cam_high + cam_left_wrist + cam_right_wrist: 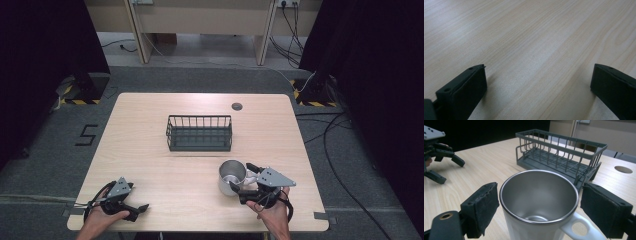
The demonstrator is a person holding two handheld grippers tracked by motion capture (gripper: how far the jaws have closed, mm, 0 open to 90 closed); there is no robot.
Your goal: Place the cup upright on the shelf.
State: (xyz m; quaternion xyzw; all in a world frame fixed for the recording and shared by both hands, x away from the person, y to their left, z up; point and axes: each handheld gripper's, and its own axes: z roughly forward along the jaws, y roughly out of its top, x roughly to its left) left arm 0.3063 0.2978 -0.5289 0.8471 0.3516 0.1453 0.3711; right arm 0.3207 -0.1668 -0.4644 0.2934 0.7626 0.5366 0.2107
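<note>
Mug [539, 205] stands upright between the wide-spread jaws of the right hand-held gripper [539, 210].

One mug [232, 177], one wire basket [199, 133], two grippers.

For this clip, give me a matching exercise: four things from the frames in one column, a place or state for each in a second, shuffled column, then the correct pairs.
Things:
1. mug
2. wire basket
3. left tongs
4. round hole in the table

Places or states:
A. empty, at the middle of the table
B. near the table's far edge, right of centre
C. open over bare wood at the near left corner
D. upright between the jaws of the open right tongs, handle toward the camera's right

Pairs: 1-D, 2-A, 3-C, 4-B
</note>
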